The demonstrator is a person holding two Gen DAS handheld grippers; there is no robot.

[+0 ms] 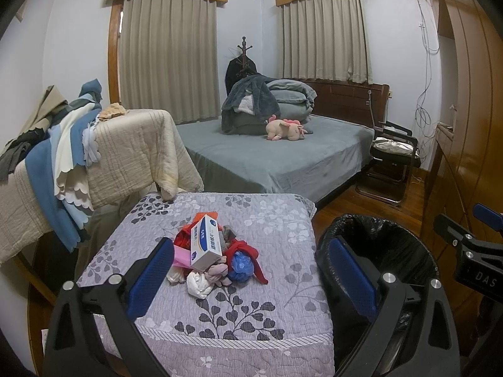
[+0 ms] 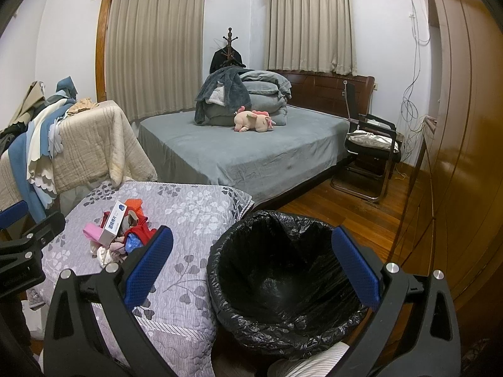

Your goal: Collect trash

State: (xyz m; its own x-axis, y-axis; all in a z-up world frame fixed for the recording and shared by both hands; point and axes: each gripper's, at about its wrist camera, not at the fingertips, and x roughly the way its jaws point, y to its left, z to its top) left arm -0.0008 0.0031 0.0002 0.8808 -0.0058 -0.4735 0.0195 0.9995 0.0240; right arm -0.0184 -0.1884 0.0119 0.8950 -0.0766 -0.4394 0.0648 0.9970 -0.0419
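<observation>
Showing trash pile (image 1: 217,257) heaped mid-cushion on quilted leaf-print cushion (image 1: 267,220), beside black-lined bin (image 2: 283,282). Left gripper (image 1: 251,270) spread wide, empty; right gripper (image 2: 251,267) spread wide, empty, above bin. Judged handling: white box (image 1: 204,242) light, stiff, grip across narrow sides; wrappers, tissue soft, crushable, pinch by bunched folds.
</observation>
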